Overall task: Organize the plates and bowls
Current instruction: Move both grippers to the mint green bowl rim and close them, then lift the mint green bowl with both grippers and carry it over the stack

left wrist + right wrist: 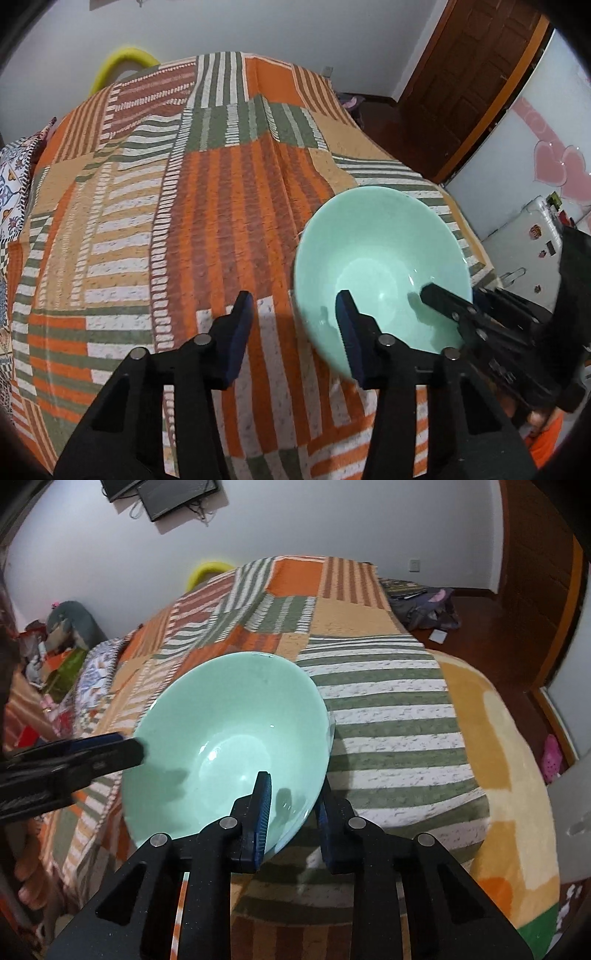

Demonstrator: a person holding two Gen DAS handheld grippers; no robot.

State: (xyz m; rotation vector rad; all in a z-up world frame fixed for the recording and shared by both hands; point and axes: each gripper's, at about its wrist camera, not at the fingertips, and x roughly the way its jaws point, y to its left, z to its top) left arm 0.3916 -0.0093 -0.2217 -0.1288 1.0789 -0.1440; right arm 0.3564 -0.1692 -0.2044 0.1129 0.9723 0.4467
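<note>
Green bowl (pixel 229 746) is off the bedspread (pixel 388 716), tilted, its opening facing up and toward both cameras. Round, no real long axis. Right gripper (pixel 291 812) clamps the near rim, one finger inside, one outside the wall. Left gripper (pixel 291 332) is spread wide, holding nothing, just left of the bowl (pixel 380 266), its right finger overlapping the bowl's edge.

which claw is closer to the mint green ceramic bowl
Right. The right claw is shut on the mint green ceramic bowl, pinching its near rim. The left claw is open beside it, one finger overlapping its edge.
</note>
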